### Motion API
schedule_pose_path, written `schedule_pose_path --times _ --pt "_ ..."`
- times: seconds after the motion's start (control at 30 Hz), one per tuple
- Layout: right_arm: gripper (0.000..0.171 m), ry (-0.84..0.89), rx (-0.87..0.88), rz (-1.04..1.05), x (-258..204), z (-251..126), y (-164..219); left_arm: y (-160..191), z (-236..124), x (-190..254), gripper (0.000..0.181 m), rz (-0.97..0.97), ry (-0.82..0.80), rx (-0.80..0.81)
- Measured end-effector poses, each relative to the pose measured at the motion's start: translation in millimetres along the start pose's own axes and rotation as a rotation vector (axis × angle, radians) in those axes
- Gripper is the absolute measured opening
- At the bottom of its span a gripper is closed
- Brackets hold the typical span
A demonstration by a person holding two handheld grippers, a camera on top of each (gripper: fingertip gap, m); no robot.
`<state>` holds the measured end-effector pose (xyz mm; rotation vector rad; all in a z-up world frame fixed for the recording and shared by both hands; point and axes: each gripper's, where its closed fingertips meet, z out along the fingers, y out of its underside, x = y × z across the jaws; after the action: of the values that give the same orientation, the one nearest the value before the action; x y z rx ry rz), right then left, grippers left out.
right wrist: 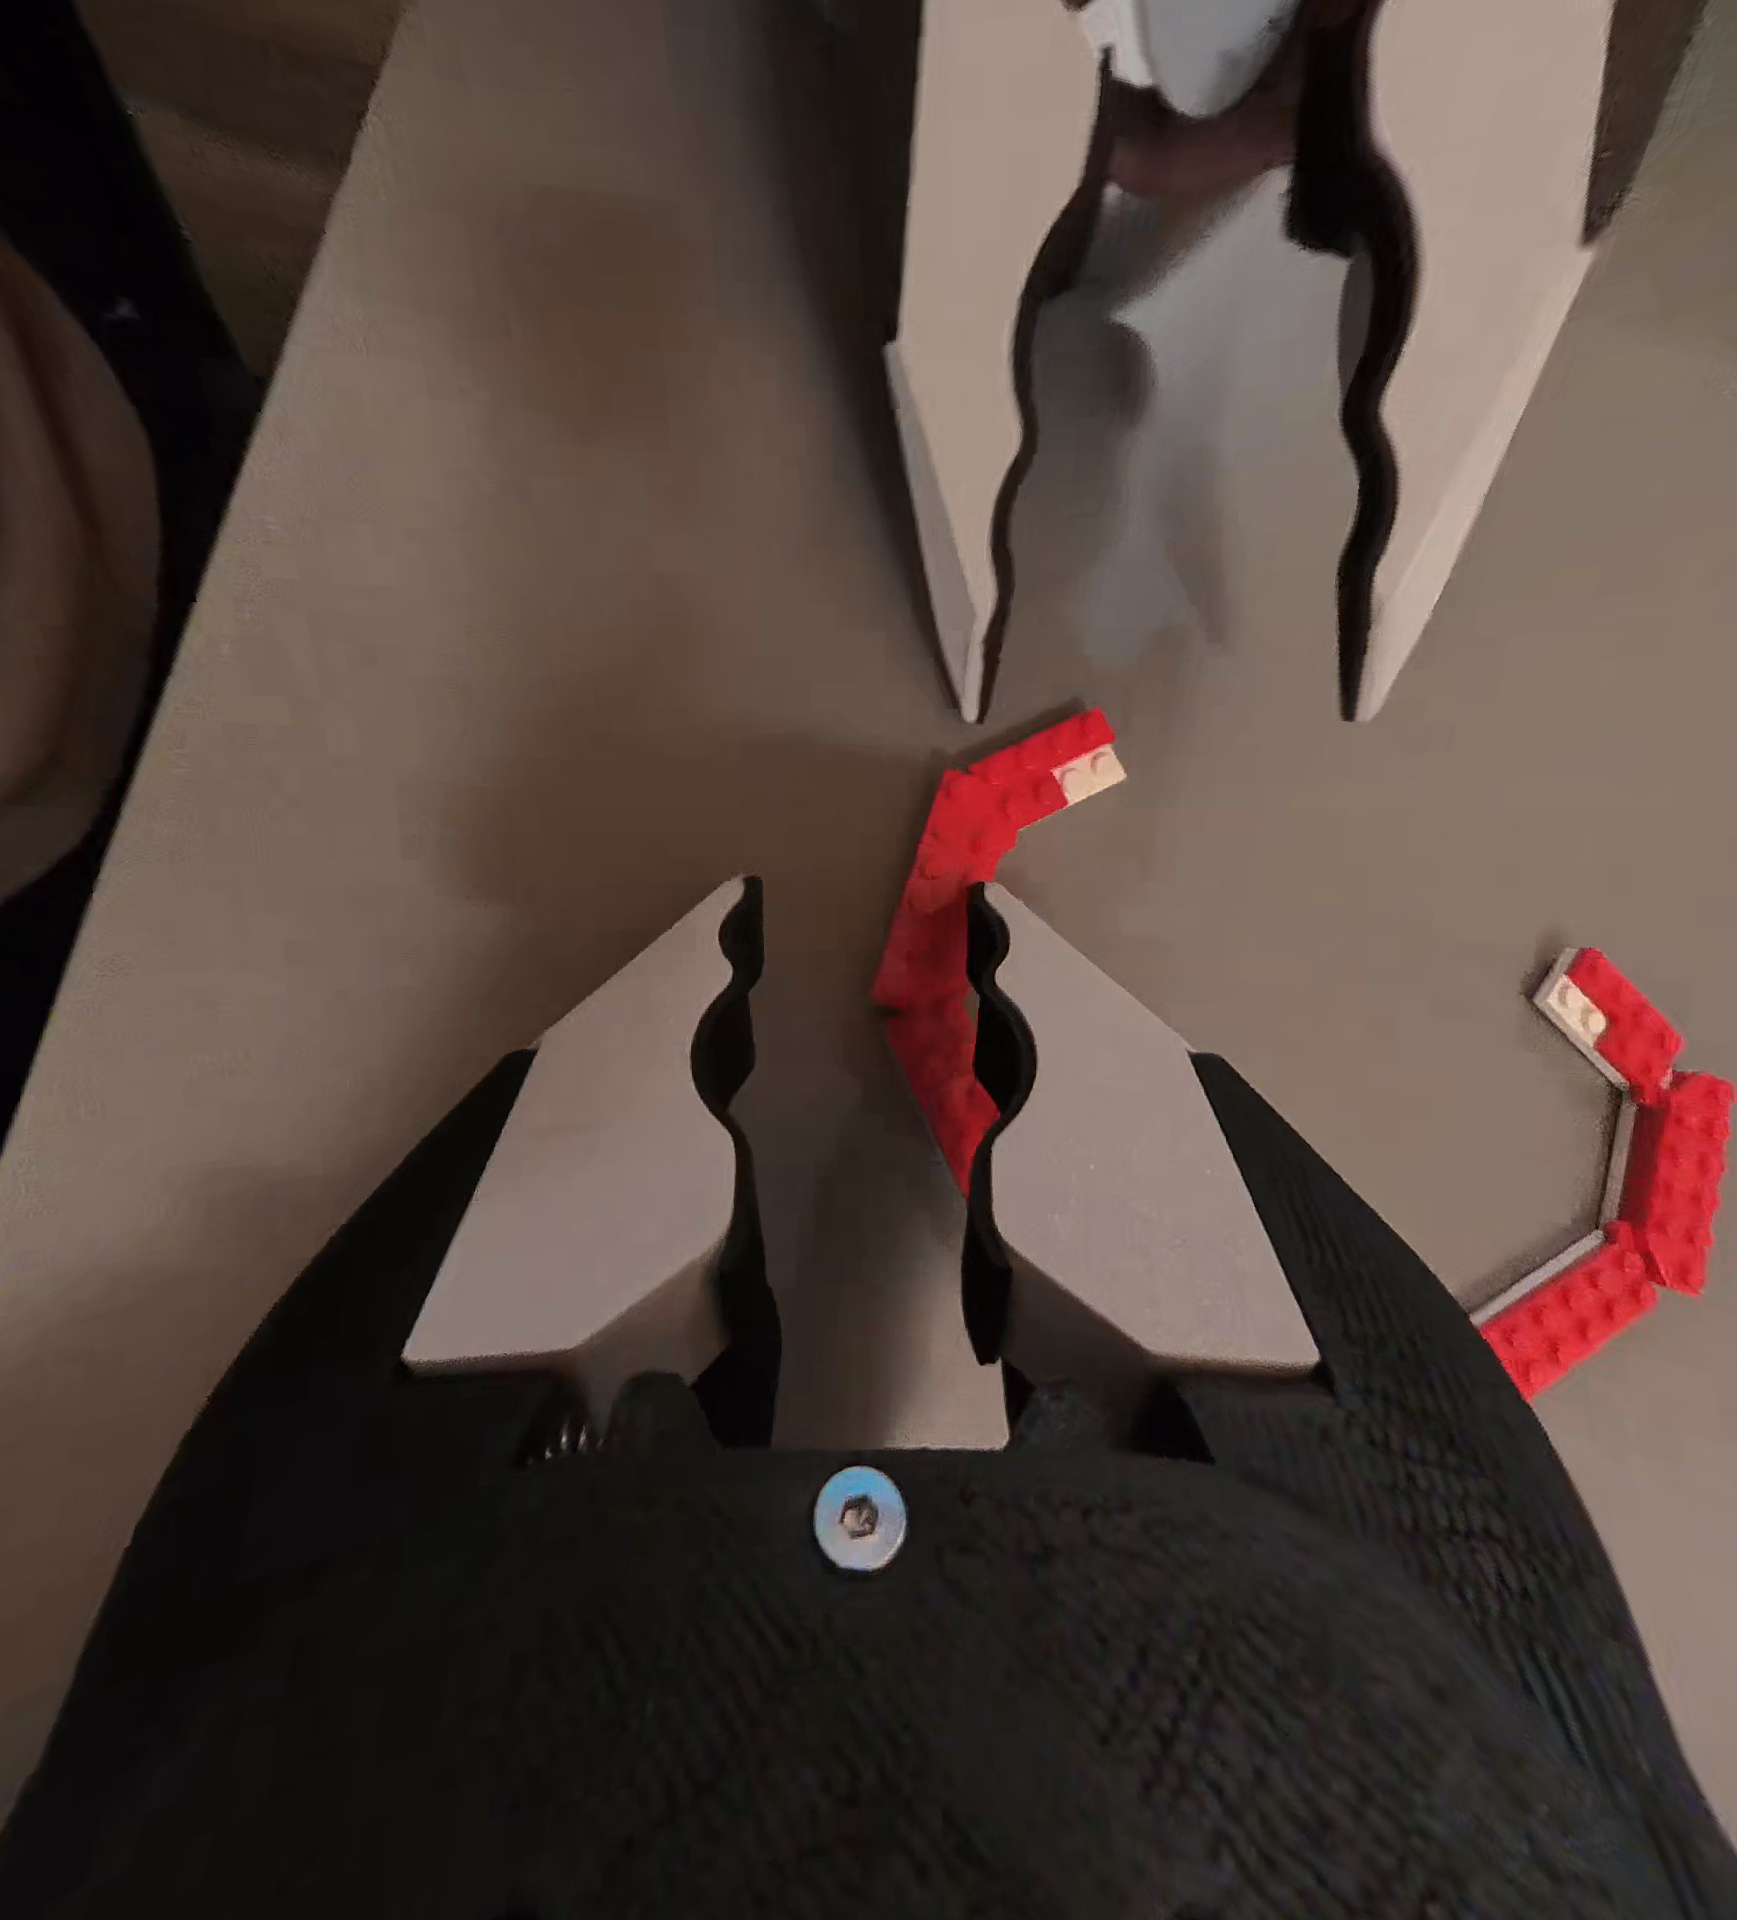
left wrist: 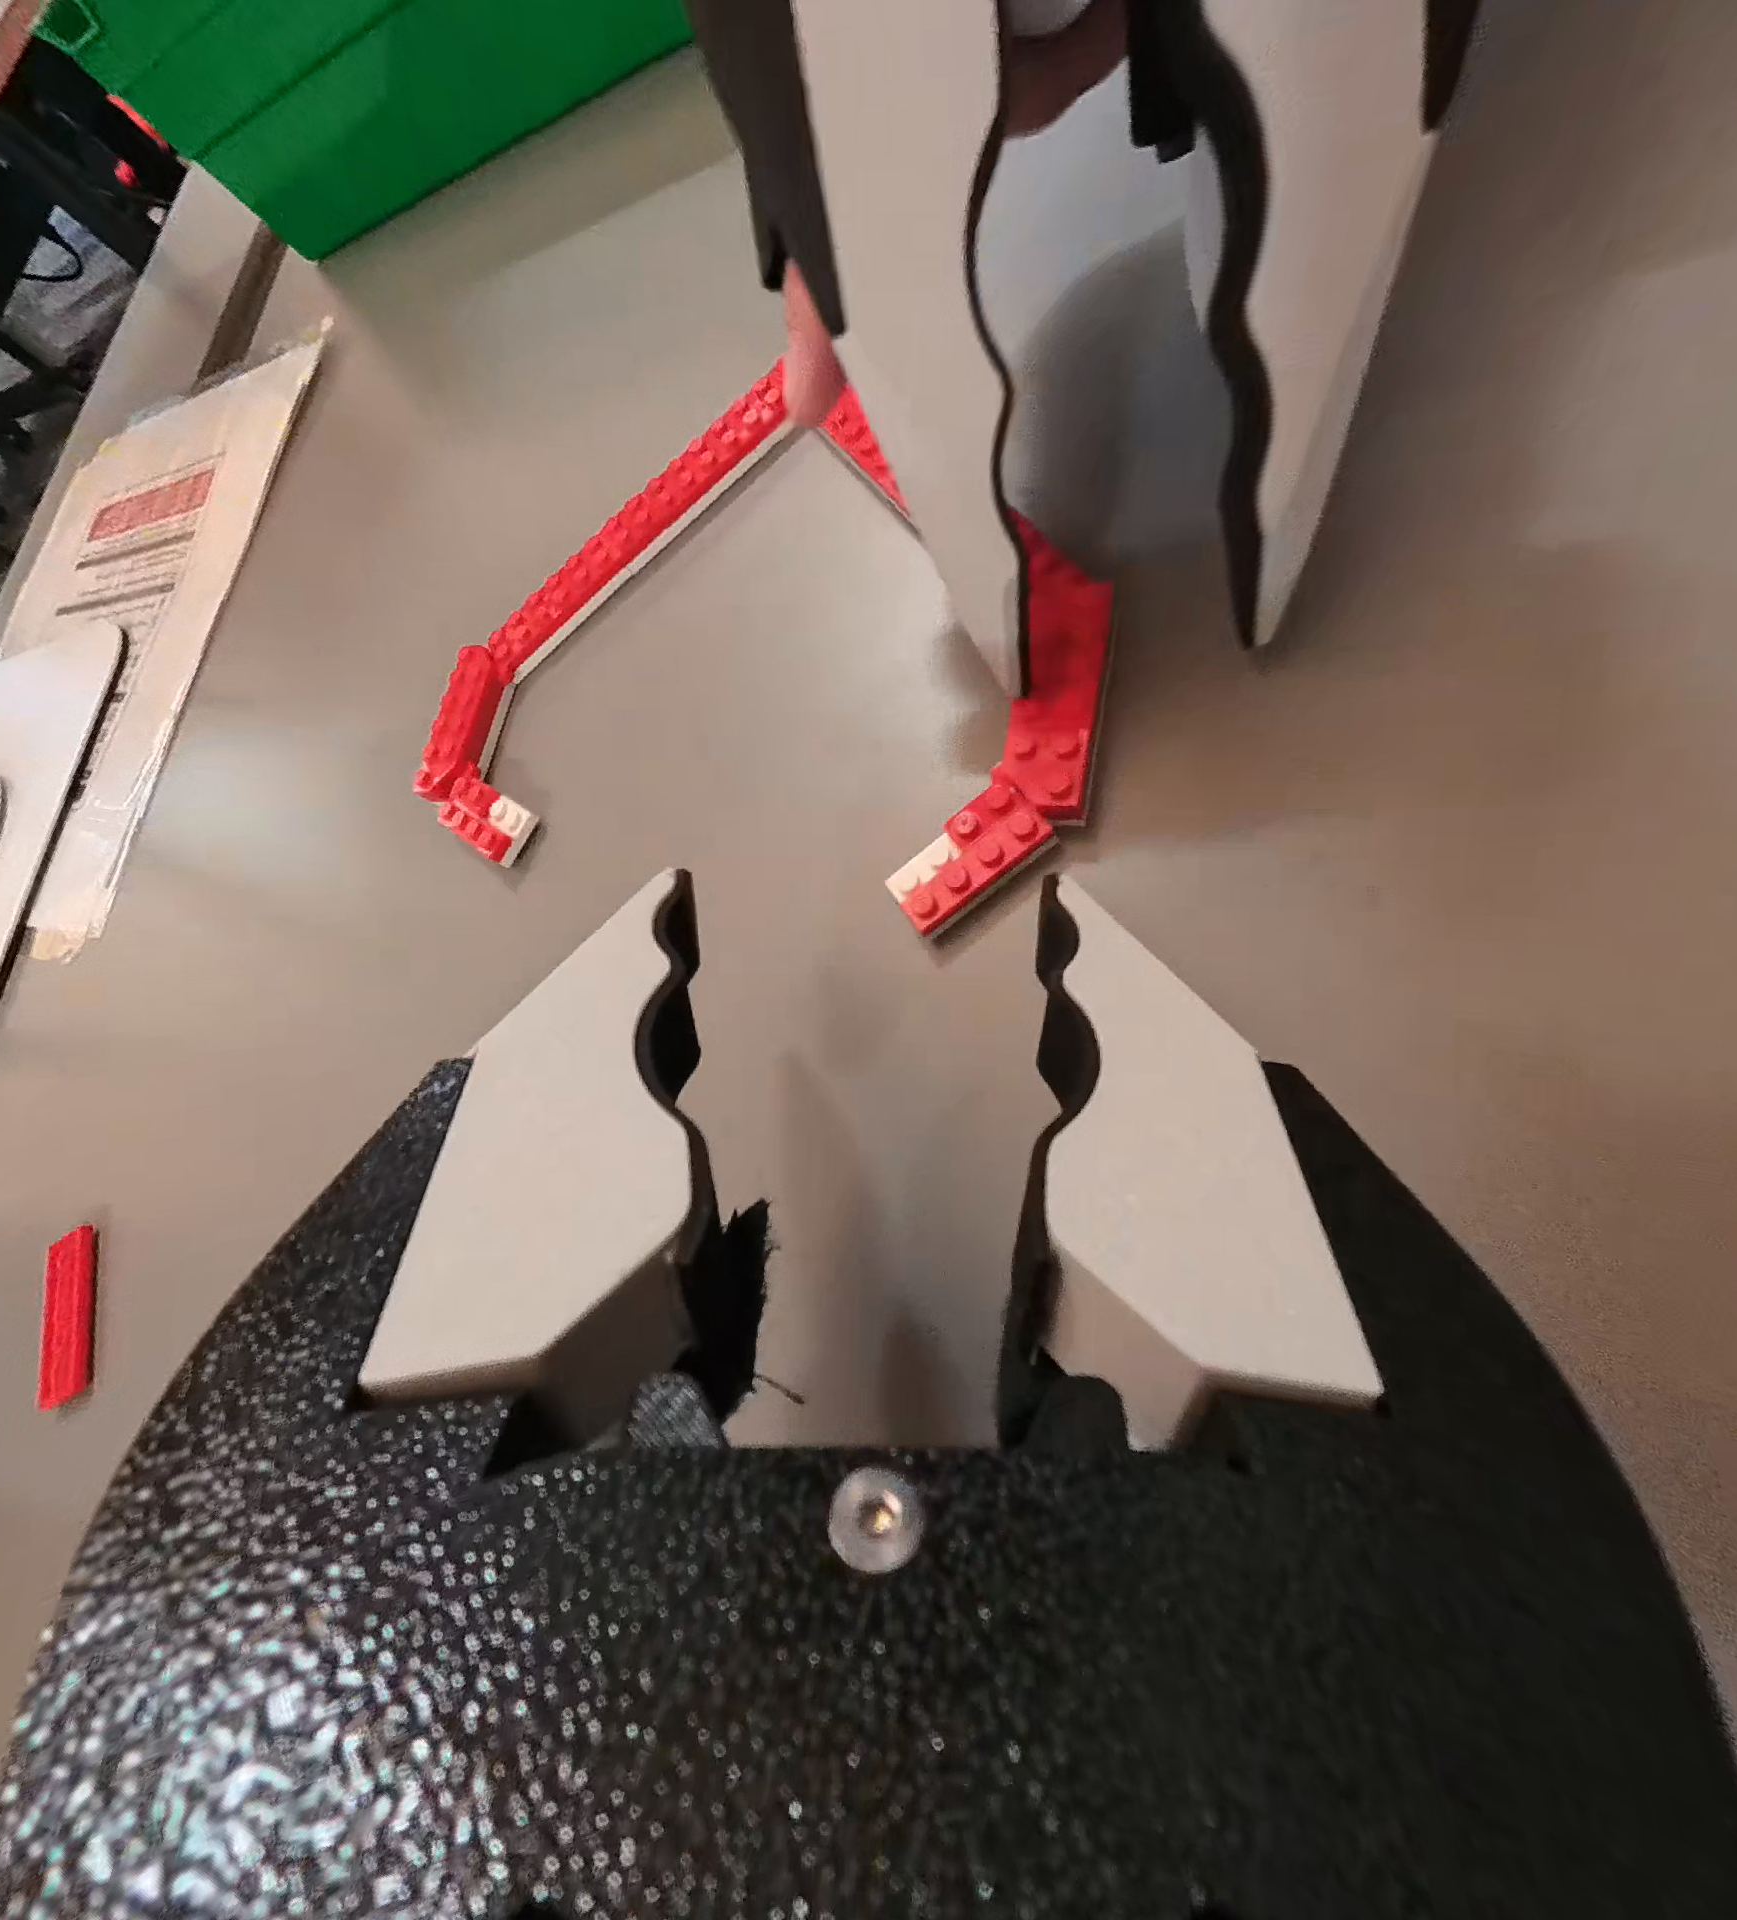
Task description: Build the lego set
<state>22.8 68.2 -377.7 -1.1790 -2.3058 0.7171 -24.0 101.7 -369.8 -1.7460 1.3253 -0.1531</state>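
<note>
A red lego frame, an open angular outline of plates with white end pieces, lies flat on the grey tabletop. The left hand-held gripper hovers released just short of the frame's two open ends. The right hand-held gripper is also spread, one fingertip down on the frame's far arm. A loose red plate lies well apart from the frame, near the tabletop edge.

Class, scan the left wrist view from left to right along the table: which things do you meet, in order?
Cardboard packaging → loose red plate → left end of the red lego frame → right end of the red lego frame.
</note>
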Motion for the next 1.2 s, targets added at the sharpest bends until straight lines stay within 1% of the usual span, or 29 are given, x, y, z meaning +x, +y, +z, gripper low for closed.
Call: schedule_pose_path --times 0.03,0.2,0.27,0.3,0.37,0.4,0.47,0.5,0.6,0.8,1.1,1.2 --pt "0.036 -0.001 -0.003 0.024 3.3 0.9 0.0 0.7 1.1 0.3 0.064 0.009 0.006 -0.006" --pt "0.032 0.0 -0.03 0.062 9.0 -1.0 -1.0 1.2 1.2 -0.1 0.063 0.024 0.028 -0.006" --pt "0.033 -0.028 0.005 0.091 6.1 -5.3 -7.2 2.7 0.2 -1.1 0.063 0.025 0.03 -0.009" --pt "0.036 -0.047 0.022 0.121 4.8 -7.5 -9.5 3.1 -0.2 -1.1 0.063 0.024 0.034 -0.009" --pt "0.05 -0.06 0.01 0.173 6.1 -8.3 -6.0 3.0 0.1 -0.8 0.063 0.025 0.04 -0.007" --pt "0.053 -0.055 -0.01 0.175 7.3 -7.2 -2.0 2.5 0.7 -0.7 0.063 0.026 0.044 -0.006" --pt "0.054 -0.077 -0.047 0.182 4.1 -3.4 3.7 1.5 2.0 -1.0 0.063 0.029 0.049 -0.008" --pt "0.052 -0.077 -0.061 0.178 3.8 -1.6 5.5 1.0 2.8 -1.3 0.063 0.033 0.05 -0.009" --pt "0.04 -0.076 -0.115 0.162 3.0 2.1 11.8 -0.4 5.0 -2.1 0.063 0.038 0.054 -0.007" --pt "0.019 -0.083 -0.139 0.136 5.2 2.2 11.7 -2.0 9.0 -5.5 0.065 0.039 0.064 -0.004" --pt "0.018 -0.1 -0.147 0.123 5.7 0.7 13.2 -2.1 15.4 -18.1 0.066 0.062 0.039 -0.027" --pt "0.018 -0.08 -0.134 0.141 7.3 0.4 13.5 1.3 7.7 -28.9 0.065 0.055 -0.027 -0.008"
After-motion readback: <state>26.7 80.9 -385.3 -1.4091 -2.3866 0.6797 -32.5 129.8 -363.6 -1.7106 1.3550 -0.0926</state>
